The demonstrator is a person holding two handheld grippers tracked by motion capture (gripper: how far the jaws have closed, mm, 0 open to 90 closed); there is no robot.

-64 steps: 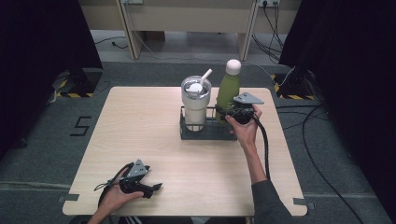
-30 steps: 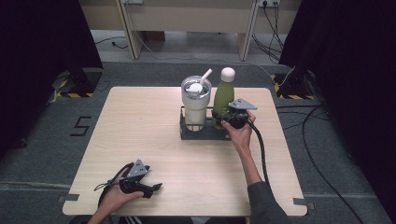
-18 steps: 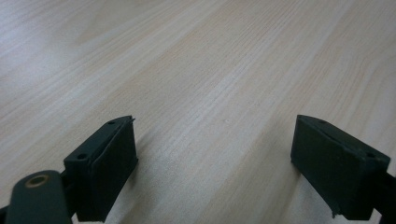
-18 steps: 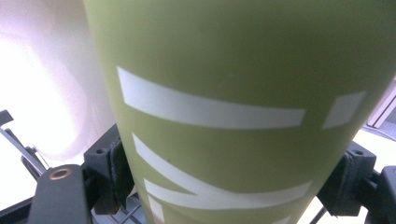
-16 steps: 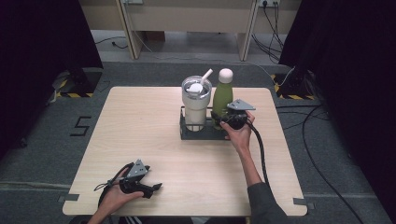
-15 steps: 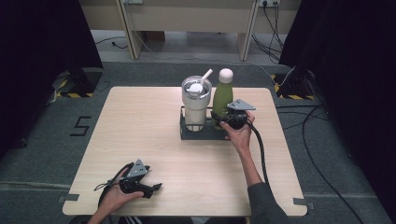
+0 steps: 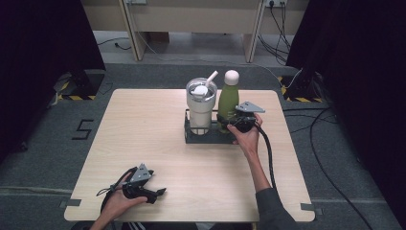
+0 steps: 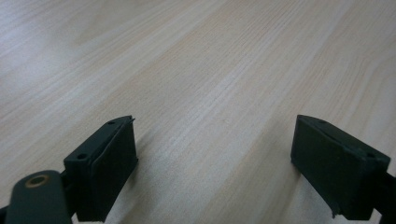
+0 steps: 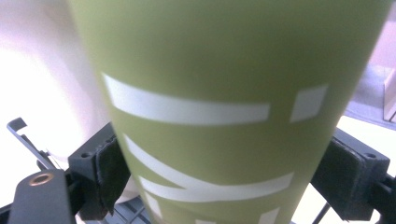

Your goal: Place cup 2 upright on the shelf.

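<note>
**Green bottle getting clamped in the rack, other hand just chilling**

Going left to right: the left gripper (image 7: 143, 187) is sitting low on the near left part of the wooden table (image 7: 143, 129), jaws spread wide with nothing but bare wood grain between them. My guess is it's just parked there to keep out of the way, since it's well apart from everything else.

Mid-table, the black wire rack (image 7: 207, 134) is holding two drinks. The cream tumbler (image 7: 200, 106) with its straw is standing upright in the left slot, and the green bottle (image 7: 228, 100) with the pale cap is standing right beside it in the right slot.

The right gripper (image 7: 230, 122) is reaching in from the right, low on the bottle, and its pads (image 9: 112, 168) are pressing both sides of the green body, so it's gripping the bottle. Probably low so the rack wall steadies it.

What's crowding things: the tumbler is just beside the bottle, and the rack's wire rim is hugging its base, so straight up looks like the only clean way out.
</note>
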